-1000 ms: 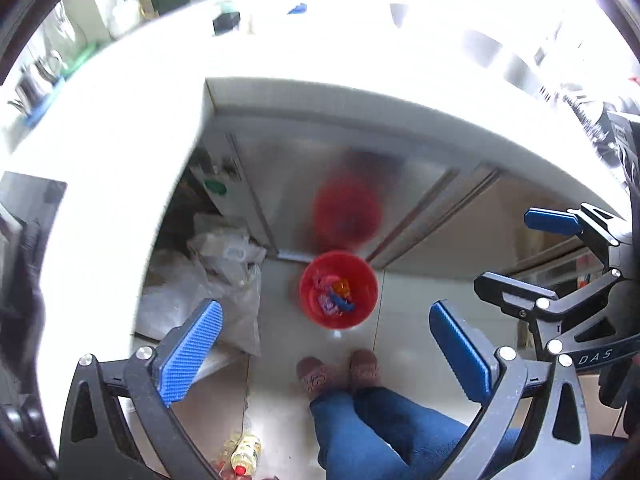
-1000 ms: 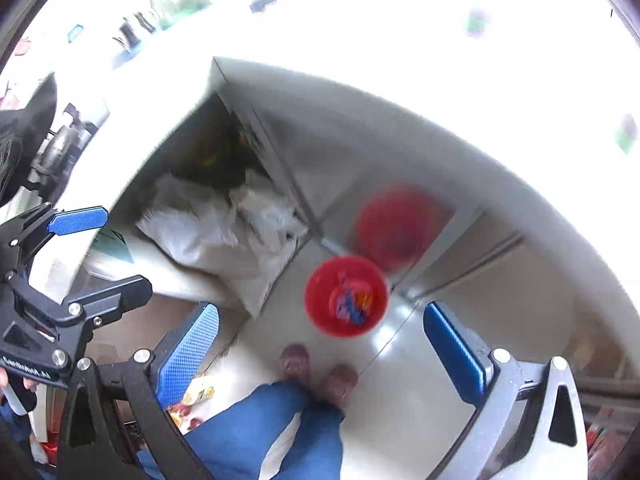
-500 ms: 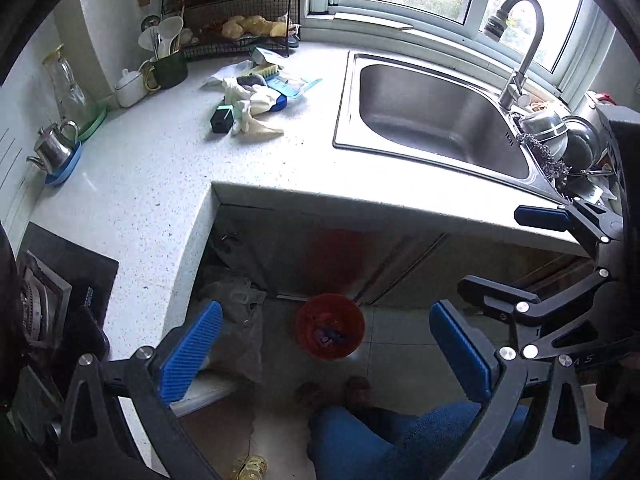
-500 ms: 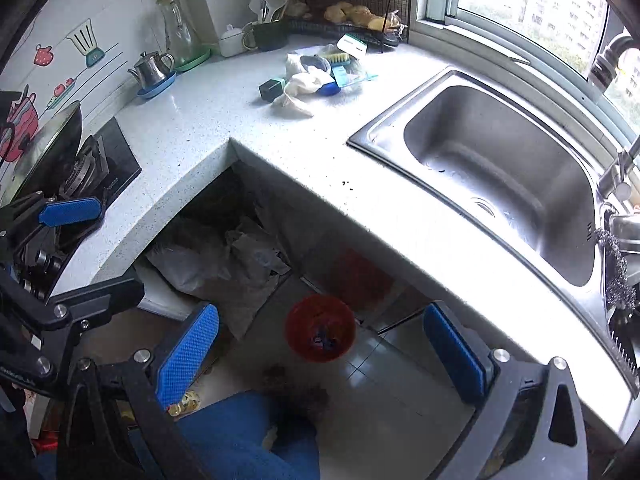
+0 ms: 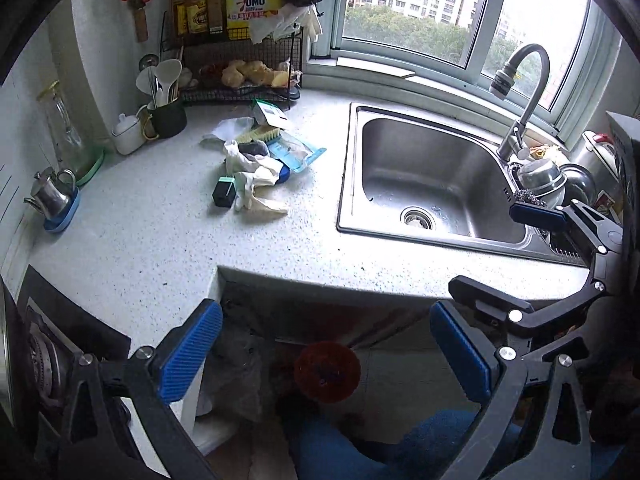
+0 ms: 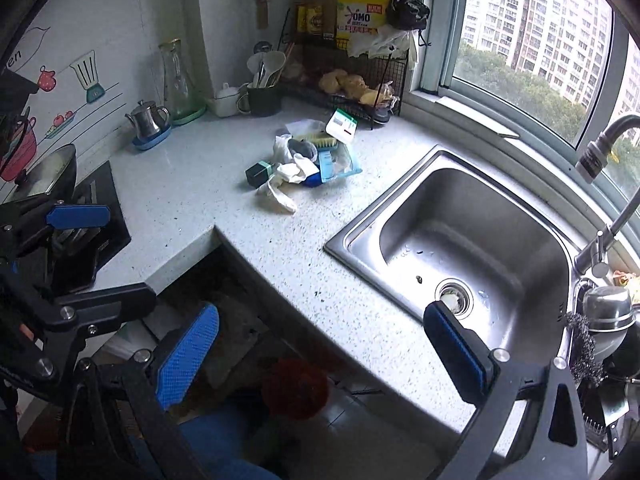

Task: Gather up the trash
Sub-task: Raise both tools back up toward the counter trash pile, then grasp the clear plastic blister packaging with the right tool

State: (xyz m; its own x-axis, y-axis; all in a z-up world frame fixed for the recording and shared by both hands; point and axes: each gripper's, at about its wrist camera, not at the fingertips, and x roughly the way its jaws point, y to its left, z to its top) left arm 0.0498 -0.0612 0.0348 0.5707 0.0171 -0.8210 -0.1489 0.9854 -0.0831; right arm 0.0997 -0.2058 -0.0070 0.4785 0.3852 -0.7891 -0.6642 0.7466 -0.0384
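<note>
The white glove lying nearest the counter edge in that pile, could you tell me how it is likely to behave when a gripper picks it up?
The white glove lies crumpled and flat, so it probably droops limply. It looks thin, likely light. It touches the small dark box, which might shift.

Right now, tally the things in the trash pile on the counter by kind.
White crumpled gloves or wrappers: cannot count them apart, at least 2
Dark small box: 1
Scrub brush: 1
Blue-edged plastic packet: 1
White card with green edge: 1
Total: at least 6
</note>
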